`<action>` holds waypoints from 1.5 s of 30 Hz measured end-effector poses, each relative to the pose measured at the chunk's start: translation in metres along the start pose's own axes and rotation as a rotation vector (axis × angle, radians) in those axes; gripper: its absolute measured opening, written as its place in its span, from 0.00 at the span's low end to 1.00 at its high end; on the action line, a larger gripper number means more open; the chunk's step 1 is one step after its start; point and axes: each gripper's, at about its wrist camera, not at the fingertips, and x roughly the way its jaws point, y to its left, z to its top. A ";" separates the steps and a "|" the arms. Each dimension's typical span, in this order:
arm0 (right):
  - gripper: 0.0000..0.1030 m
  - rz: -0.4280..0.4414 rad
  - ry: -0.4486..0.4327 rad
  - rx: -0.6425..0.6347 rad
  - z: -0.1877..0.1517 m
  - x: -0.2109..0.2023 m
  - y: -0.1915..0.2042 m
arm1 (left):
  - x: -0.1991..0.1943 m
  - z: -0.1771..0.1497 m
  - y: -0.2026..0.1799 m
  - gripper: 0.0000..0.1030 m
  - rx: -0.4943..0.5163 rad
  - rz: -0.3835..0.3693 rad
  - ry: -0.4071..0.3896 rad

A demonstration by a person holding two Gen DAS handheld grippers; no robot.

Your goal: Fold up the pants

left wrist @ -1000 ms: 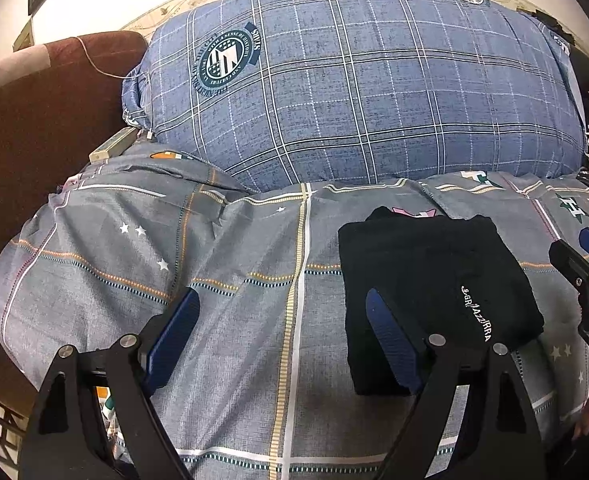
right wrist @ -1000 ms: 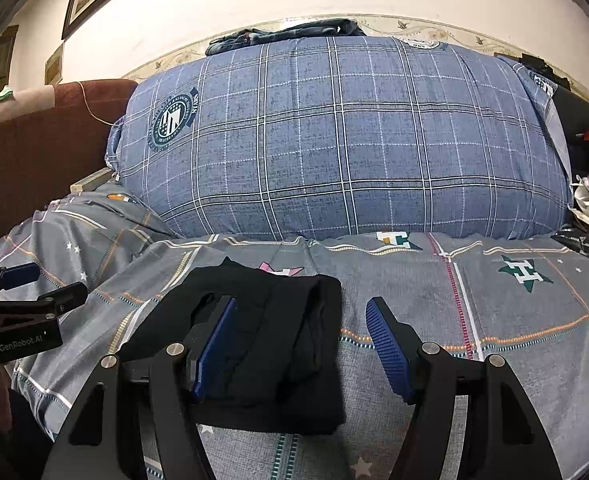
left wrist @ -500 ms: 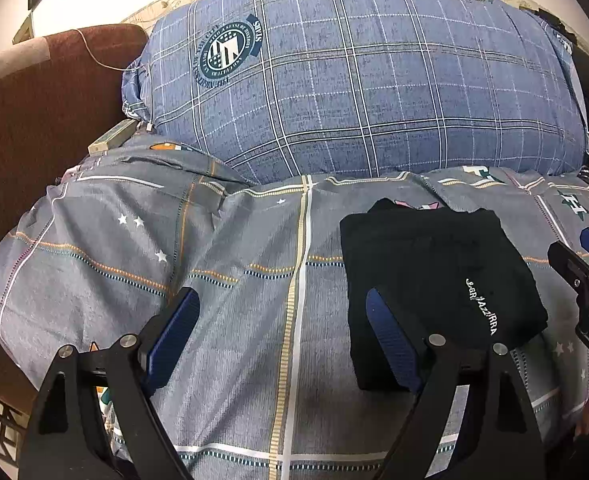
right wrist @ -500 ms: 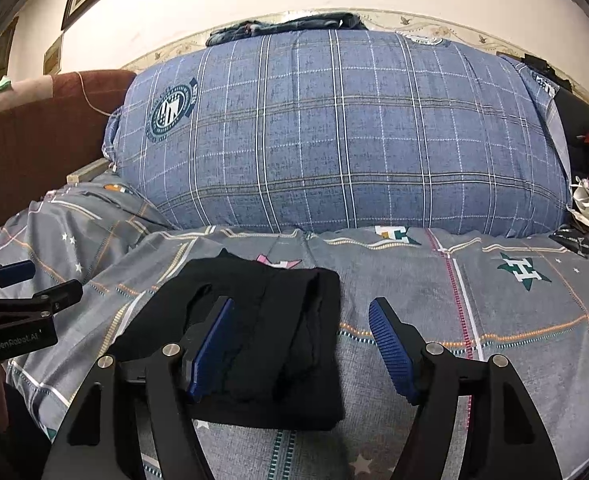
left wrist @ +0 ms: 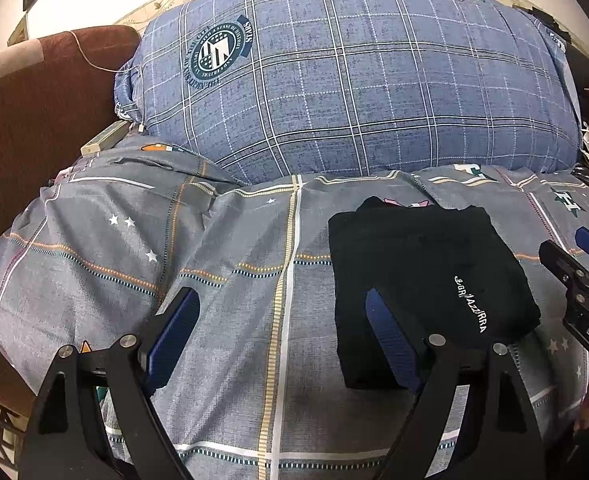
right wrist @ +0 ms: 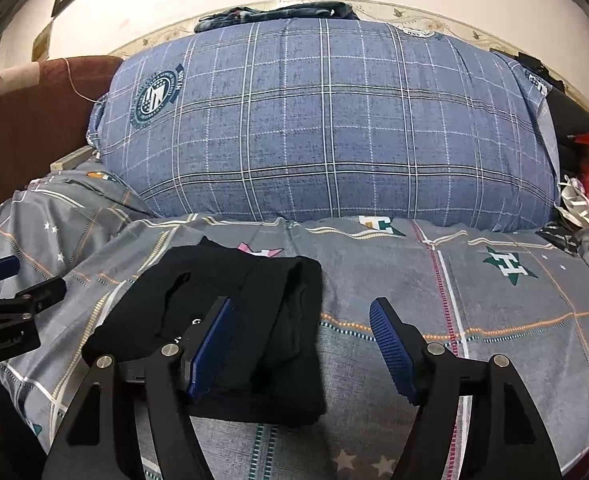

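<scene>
Left gripper (left wrist: 282,332) held low at the bottom of its frame, tilted downward over the grey bedspread (left wrist: 222,248), jaws wide apart with nothing between them. Right-hand pad (left wrist: 390,336) of that tool overlapping the near left edge of the pants in the picture; cannot tell whether touching.

Right gripper (right wrist: 302,344) likewise tilted downward at the bottom of its frame, jaws apart and clamped on nothing. Left-hand pad (right wrist: 210,348) hanging in front of the pants, the other over bare bedspread (right wrist: 494,300) to the right.

Folded black pants (left wrist: 426,280) lying in a compact rectangle on the bedspread, lower right of centre in the left view, lower left of centre in the right view (right wrist: 230,312), white lettering on top. Large blue plaid pillow (left wrist: 354,92) across the upper half behind them.

Against a second ago: hardly any change. Pants in the same spot, same fold. Left tool unmoved, gap unchanged. Right tool's gap very slightly wider, view tipped a touch.
</scene>
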 end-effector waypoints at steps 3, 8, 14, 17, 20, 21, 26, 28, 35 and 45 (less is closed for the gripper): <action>0.70 -0.022 0.013 0.001 -0.001 0.003 -0.002 | -0.001 0.000 -0.001 0.84 0.004 0.002 -0.010; 0.70 -0.042 0.047 0.003 -0.002 0.009 -0.004 | 0.000 -0.002 -0.003 0.84 0.014 0.005 -0.009; 0.70 -0.054 0.069 0.005 -0.003 0.013 -0.007 | 0.005 -0.006 -0.005 0.84 0.021 0.003 0.003; 0.70 -0.056 0.080 0.011 -0.003 0.015 -0.008 | 0.007 -0.007 -0.004 0.84 0.020 0.001 0.008; 0.70 -0.053 0.077 0.016 -0.002 0.015 -0.010 | 0.008 -0.008 -0.004 0.84 0.017 -0.003 0.012; 0.70 -0.052 0.078 0.015 -0.002 0.015 -0.010 | 0.007 -0.008 -0.004 0.84 0.017 -0.005 0.011; 0.70 -0.050 0.081 0.005 -0.003 0.016 -0.008 | 0.004 -0.008 -0.005 0.84 0.019 -0.004 -0.004; 0.70 -0.051 0.083 0.002 -0.003 0.016 -0.007 | 0.004 -0.009 -0.006 0.84 0.023 0.006 -0.003; 0.70 -0.055 0.086 0.001 -0.004 0.017 -0.008 | 0.009 -0.012 -0.007 0.84 0.024 0.037 0.027; 0.70 -0.054 0.080 0.006 -0.003 0.015 -0.009 | 0.001 -0.008 -0.014 0.84 0.042 0.007 0.003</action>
